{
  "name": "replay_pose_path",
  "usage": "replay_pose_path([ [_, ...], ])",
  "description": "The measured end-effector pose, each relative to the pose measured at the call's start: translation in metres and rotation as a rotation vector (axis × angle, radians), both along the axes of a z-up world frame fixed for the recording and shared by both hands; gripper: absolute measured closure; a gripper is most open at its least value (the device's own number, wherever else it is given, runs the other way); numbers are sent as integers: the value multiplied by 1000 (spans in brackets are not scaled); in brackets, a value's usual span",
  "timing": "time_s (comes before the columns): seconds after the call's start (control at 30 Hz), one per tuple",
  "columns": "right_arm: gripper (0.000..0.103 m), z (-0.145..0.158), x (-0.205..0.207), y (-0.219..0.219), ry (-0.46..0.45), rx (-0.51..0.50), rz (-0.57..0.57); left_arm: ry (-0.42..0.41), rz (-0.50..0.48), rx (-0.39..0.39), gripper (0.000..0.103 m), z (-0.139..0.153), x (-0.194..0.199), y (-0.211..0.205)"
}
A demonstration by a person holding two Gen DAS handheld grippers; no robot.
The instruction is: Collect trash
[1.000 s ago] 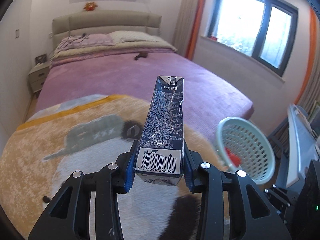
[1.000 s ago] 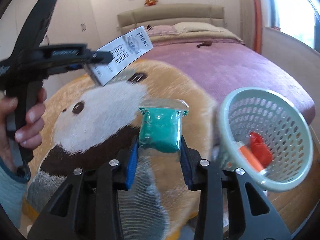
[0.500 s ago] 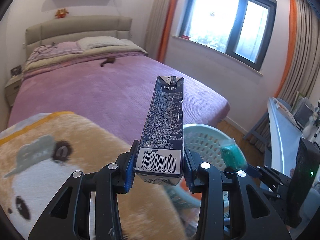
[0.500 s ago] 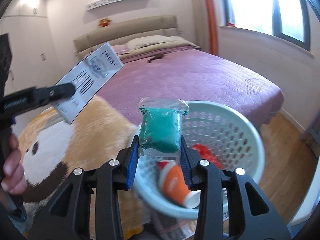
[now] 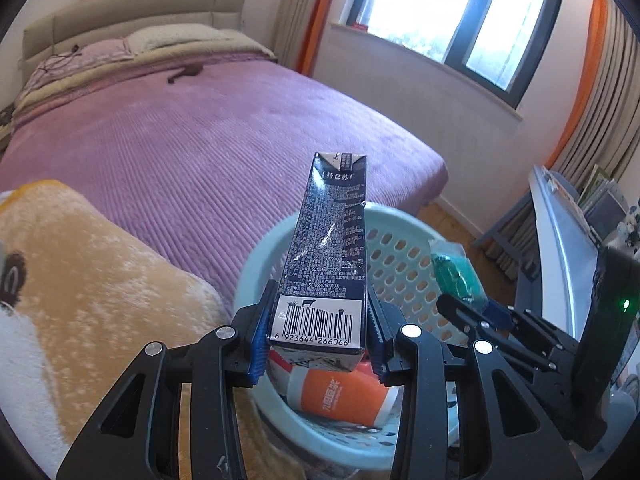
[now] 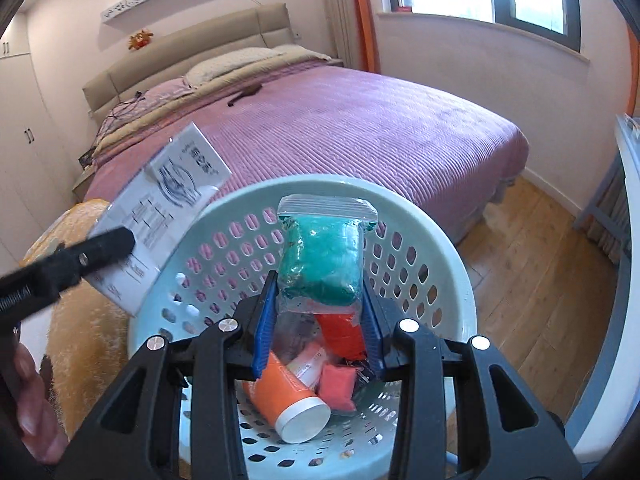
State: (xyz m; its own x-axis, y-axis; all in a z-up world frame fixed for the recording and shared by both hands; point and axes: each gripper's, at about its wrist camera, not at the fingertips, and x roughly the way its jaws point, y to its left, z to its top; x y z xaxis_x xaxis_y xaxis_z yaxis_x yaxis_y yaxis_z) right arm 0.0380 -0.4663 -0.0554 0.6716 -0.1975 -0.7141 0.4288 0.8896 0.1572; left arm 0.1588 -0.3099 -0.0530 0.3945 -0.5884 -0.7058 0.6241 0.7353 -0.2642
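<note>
My left gripper is shut on a dark blue milk carton with a barcode, held upright over the pale green perforated basket. My right gripper is shut on a clear zip bag of green stuff, held above the same basket. The basket holds an orange tube, a red wrapper and a pink piece. The carton shows white-faced in the right wrist view. The bag and right gripper show in the left wrist view.
A bed with a purple cover lies behind the basket. A panda-print fleece blanket is at the left. Wooden floor and a white desk edge are at the right, under the window.
Both grippers have swung right from the blanket toward the basket and now hold the carton and the bag over it. Both grips are unchanged.
</note>
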Motion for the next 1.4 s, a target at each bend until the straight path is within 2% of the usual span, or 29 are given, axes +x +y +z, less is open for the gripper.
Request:
replay_pose_path([
  [0.07, 65, -5, 2, -5, 16, 30, -6, -5, -17, 3, 64, -2, -2, -2],
  [0.2, 60, -6, -2, -10, 26, 52, -20, -1, -14, -8, 51, 2, -3, 4],
  [0.3, 60, 1, -10, -7, 14, 54, -19, -40, 0, 8, 48, 13, -9, 17],
  [0.43, 60, 16, -22, 10, -18, 56, 3, -92, 29, 15, 37, 30, -23, 39],
  [0.57, 59, 32, -30, 29, -47, 47, 32, -143, 69, 18, 37, 47, -37, 64],
  [0.7, 52, 48, -38, 55, -83, 36, 66, -218, 125, 37, 33, 58, -57, 94],
  [0.83, 48, 63, -45, 88, -109, -41, 74, -335, 181, 108, 28, 63, -74, 113],
  [0.93, 44, 71, -50, 113, -138, -92, 84, -364, 220, 128, 28, 64, -82, 133],
  [1.17, 43, 84, -61, 158, -210, -194, 109, -418, 319, 158, 24, 63, -98, 173],
  [1.4, 43, 85, -72, 192, -286, -252, 139, -459, 408, 189, 21, 53, -112, 199],
])
